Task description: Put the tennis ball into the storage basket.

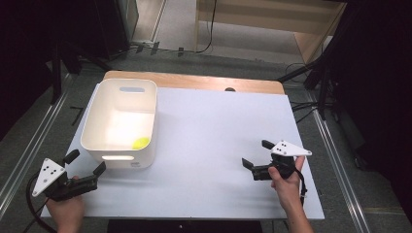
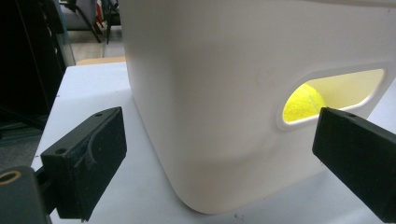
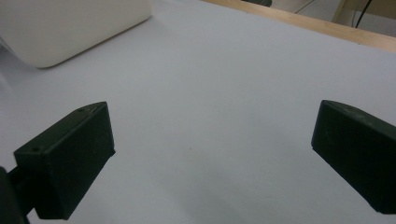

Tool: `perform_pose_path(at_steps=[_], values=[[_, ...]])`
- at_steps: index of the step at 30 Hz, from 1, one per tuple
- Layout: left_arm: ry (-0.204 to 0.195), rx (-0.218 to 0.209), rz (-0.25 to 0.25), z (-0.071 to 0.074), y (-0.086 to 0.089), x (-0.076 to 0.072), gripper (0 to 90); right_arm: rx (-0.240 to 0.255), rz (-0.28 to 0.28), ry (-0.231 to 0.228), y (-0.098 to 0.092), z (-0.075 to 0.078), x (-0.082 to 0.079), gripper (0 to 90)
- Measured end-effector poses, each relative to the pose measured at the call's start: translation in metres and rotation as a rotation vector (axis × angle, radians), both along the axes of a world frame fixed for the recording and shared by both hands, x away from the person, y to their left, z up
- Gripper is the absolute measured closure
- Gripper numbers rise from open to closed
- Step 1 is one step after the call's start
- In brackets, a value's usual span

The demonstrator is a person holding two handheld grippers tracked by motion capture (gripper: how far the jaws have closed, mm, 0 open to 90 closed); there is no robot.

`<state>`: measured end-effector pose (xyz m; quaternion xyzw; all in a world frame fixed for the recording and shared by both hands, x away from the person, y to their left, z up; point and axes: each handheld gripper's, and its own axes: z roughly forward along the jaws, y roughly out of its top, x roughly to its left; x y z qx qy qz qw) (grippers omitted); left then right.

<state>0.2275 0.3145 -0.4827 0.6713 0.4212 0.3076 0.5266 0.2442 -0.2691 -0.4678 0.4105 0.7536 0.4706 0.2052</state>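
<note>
1. Your left gripper sits at the table's near left corner, jaws spread and holding nothing, aimed at the near wall of the white bin. That likely lines it up with the handle slot there.
2. The yellow ball lies inside the bin, in its near right corner, so it seems already dropped in.
3. Your right gripper hovers near the table's near right edge, jaws wide apart and empty, well clear of the bin.
4. Through the slot, the ball is partly cut off by the bin wall.
</note>
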Motion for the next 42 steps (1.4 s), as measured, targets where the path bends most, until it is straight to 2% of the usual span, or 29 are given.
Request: perform_pose_path(at_steps=[18,24,34,40,42], values=[[0.0,0.0,0.0,0.0,0.0,0.0,2.9,0.031,-0.074,-0.008,-0.035,-0.014,-0.022,0.0],[-0.001,-0.004,-0.002,0.0,0.0,0.0,2.8,0.037,-0.08,-0.016,-0.05,-0.023,-0.031,0.0],[-0.001,-0.013,-0.005,0.001,0.002,-0.001,2.8,0.076,-0.135,-0.03,-0.074,-0.033,-0.044,0.0],[-0.001,-0.023,-0.005,0.001,0.003,0.0,2.9,0.086,-0.14,-0.016,-0.078,-0.036,-0.047,0.0],[-0.002,-0.026,-0.006,0.001,0.003,-0.001,2.9,0.072,-0.138,-0.009,-0.076,-0.038,-0.046,0.0]])
